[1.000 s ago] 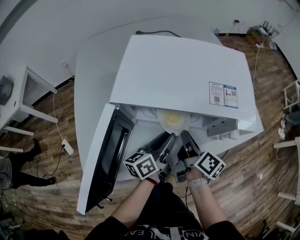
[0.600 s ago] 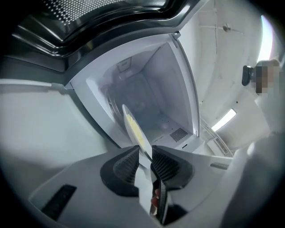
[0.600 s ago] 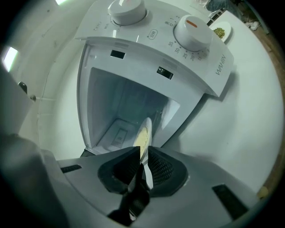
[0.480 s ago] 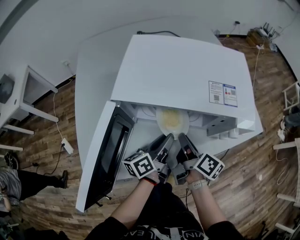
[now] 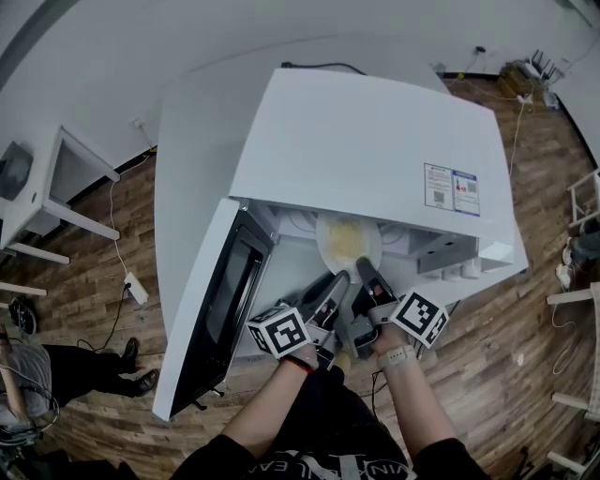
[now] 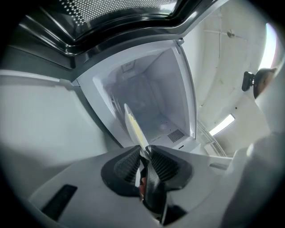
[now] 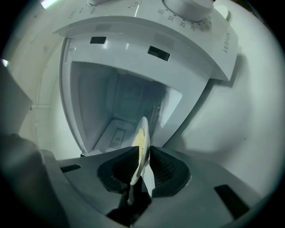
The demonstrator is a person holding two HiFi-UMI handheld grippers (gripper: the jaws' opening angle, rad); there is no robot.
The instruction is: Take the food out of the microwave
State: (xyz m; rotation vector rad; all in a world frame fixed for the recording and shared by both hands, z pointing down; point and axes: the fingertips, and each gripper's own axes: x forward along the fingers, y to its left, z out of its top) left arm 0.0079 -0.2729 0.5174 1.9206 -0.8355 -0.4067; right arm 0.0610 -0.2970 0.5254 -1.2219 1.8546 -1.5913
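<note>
A white plate (image 5: 349,242) with yellow food sits in the mouth of the white microwave (image 5: 375,159), half under its top edge. My left gripper (image 5: 337,279) reaches in from the front onto the plate's near left rim. In the left gripper view its jaws are closing, and the pads (image 6: 129,164) pinch the plate (image 6: 132,128) edge-on at the left gripper (image 6: 143,153). My right gripper (image 5: 362,270) holds the near right rim. In the right gripper view the plate (image 7: 141,133) stands between the pads of the right gripper (image 7: 141,156), which is shut on it.
The microwave door (image 5: 211,309) hangs open to the left of my arms. The control panel with knobs (image 7: 187,6) is on the right side. The microwave stands on a white table (image 5: 187,150). A white desk (image 5: 56,187) and a person's legs (image 5: 84,361) are at the left.
The left jaws have narrowed onto the plate's rim. The plate shows slightly more beyond the microwave's top edge. Both hands have stayed nearly in place.
</note>
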